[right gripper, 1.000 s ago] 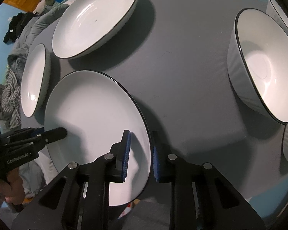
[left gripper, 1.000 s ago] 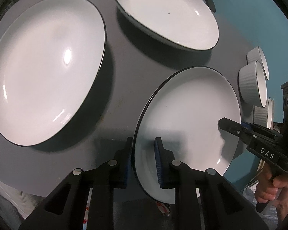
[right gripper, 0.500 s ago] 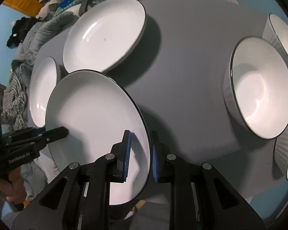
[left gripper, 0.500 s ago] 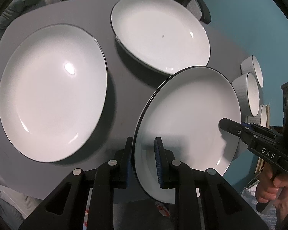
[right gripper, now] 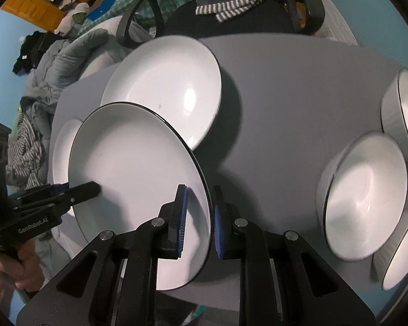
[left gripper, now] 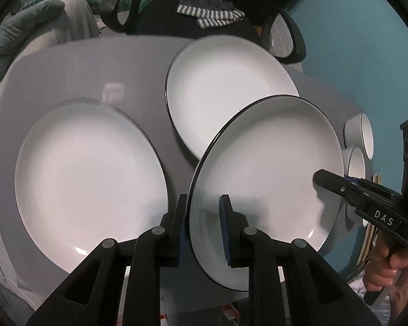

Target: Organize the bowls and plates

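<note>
Teal walls and a cluttered chair back a grey counter (left gripper: 138, 62) laid with white, black-rimmed dishes. Both tools hold one lifted plate (left gripper: 269, 168) by opposite edges: the left tool (left gripper: 204, 233) clamps its rim near 6 o'clock in the left wrist view, and the right tool (right gripper: 200, 220) clamps the far rim, likewise near 6 o'clock in its own view. Each pair of jaws stands narrow, with the rim between the pads.

My judgement is that the risk lies in the shared hold. If one tool drops or twists ahead of the other, the thin rim could slide out of the pads and the plate would tip. It could also clip the rear plate (left gripper: 225, 92), at 12 o'clock just beyond it. The large plate (left gripper: 89, 174) lies flat at 9 o'clock. Several bowls (right gripper: 364, 203) sit at 3 o'clock in the right wrist view, well apart.
</note>
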Demonstrator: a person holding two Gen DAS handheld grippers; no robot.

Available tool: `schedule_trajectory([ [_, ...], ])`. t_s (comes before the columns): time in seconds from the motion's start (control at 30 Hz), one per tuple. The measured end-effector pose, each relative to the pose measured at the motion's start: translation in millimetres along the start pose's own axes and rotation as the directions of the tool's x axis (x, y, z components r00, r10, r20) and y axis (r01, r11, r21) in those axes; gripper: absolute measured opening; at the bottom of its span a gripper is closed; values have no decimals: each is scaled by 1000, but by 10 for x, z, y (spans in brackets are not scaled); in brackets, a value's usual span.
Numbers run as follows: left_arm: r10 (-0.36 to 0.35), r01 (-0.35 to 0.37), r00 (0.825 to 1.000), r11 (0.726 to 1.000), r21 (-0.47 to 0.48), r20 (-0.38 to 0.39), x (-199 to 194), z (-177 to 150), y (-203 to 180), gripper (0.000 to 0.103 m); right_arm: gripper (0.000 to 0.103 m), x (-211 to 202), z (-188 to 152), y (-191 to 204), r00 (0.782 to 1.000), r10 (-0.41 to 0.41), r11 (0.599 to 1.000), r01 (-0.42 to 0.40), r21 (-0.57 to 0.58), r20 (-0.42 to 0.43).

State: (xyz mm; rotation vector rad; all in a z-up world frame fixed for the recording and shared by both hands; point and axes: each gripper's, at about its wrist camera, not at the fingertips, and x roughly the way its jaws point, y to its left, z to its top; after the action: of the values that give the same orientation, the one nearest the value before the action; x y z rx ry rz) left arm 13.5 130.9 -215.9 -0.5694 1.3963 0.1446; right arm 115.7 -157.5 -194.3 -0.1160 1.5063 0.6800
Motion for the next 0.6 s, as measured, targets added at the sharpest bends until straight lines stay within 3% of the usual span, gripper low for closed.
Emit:
schedule_trajectory([
  [0.6,74,-73,997,997,-23,21,120,739,2,22,18,224,687,64,1000,15,1000,-15,2,-22],
])
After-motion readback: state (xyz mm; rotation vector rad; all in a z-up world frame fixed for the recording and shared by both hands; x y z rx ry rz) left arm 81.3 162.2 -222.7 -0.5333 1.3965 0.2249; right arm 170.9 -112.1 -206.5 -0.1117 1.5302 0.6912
